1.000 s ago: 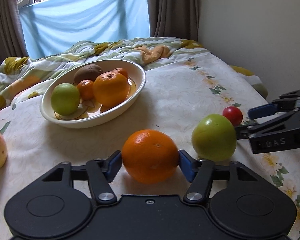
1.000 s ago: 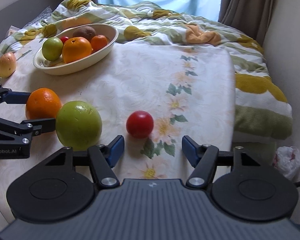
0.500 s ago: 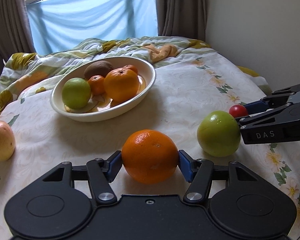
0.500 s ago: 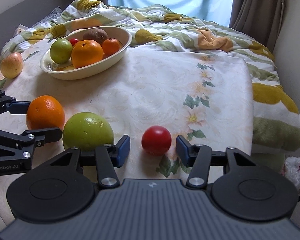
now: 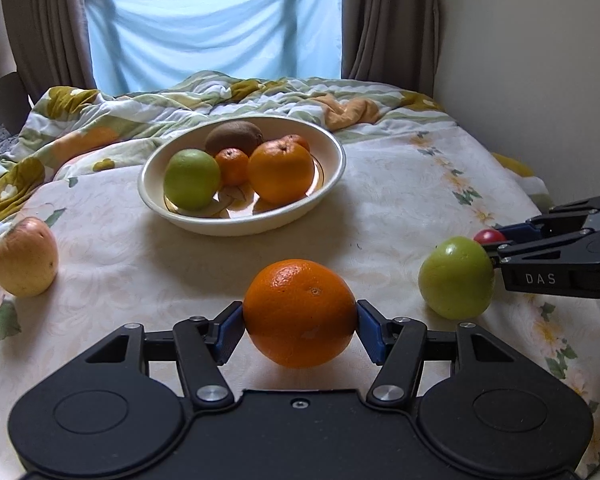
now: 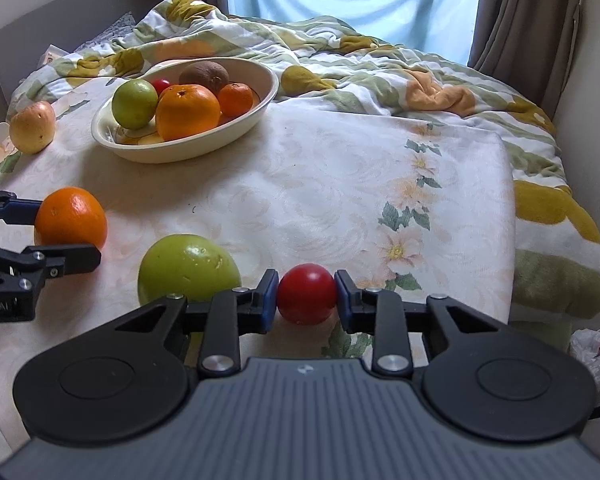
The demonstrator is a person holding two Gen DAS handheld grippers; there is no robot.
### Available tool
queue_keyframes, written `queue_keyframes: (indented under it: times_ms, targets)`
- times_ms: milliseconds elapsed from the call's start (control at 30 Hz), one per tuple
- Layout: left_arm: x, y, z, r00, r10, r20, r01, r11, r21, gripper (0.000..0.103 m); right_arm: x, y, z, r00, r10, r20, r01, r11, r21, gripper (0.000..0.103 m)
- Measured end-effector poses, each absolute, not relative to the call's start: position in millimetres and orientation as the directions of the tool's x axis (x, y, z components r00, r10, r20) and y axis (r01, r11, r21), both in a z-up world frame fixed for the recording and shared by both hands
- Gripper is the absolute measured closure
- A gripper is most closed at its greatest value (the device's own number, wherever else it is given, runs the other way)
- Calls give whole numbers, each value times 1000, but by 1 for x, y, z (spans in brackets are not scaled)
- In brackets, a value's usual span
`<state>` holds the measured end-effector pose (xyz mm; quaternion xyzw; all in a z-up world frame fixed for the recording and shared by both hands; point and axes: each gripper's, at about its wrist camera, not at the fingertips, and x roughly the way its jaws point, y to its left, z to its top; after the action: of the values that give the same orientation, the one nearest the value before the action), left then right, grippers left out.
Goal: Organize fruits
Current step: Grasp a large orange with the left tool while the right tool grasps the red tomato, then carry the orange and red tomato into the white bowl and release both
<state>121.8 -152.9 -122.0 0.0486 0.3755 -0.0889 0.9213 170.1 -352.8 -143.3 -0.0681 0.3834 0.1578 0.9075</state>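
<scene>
Bedroom scene: floral bedsheet [image 6: 340,184] as work surface, rumpled quilt [image 6: 340,60] behind it, blue-covered window [image 5: 216,28] with brown curtains [image 5: 388,20] at the back, wall on the right. Left gripper [image 5: 299,322] is clamped on a large orange [image 5: 299,312], blue pads touching both sides of it; in the right wrist view the same orange [image 6: 71,218] sits between the left gripper's fingers [image 6: 66,258] at the left edge, low over the sheet, can't tell if it's lifted or resting. Right gripper [image 6: 306,296] is closed narrow on a small red tomato [image 6: 306,294], pads pressed to both sides; from the left wrist view only a sliver of the tomato [image 5: 488,235] shows between the right gripper's fingers [image 5: 540,254]. Loose green apple [image 6: 188,274] lies on the sheet between the two grippers, just beside the right gripper's left finger, not held. Cream bowl [image 5: 332,176] sits mid-sheet, further back, holding a green apple [image 5: 191,179], a large orange [image 5: 281,170], a small mandarin [image 5: 231,165], a kiwi [image 5: 234,137], another small orange fruit [image 5: 298,141] behind, and a small red fruit [image 6: 161,85] seen only from the right wrist. Yellow-red apple [image 5: 24,257] lies alone on the sheet, left of the bowl, well apart from both grippers. White plastic bag [image 6: 592,348] is off the bed's right edge.
</scene>
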Motion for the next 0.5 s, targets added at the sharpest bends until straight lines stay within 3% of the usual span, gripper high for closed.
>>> queue_keyframes:
  times_ms: [500]
  targets:
    - [120, -127, -61, 756, -151, -637, 157, 986, -49, 39, 164, -347, -91, 685, 216, -696, -312, 950, -12, 58]
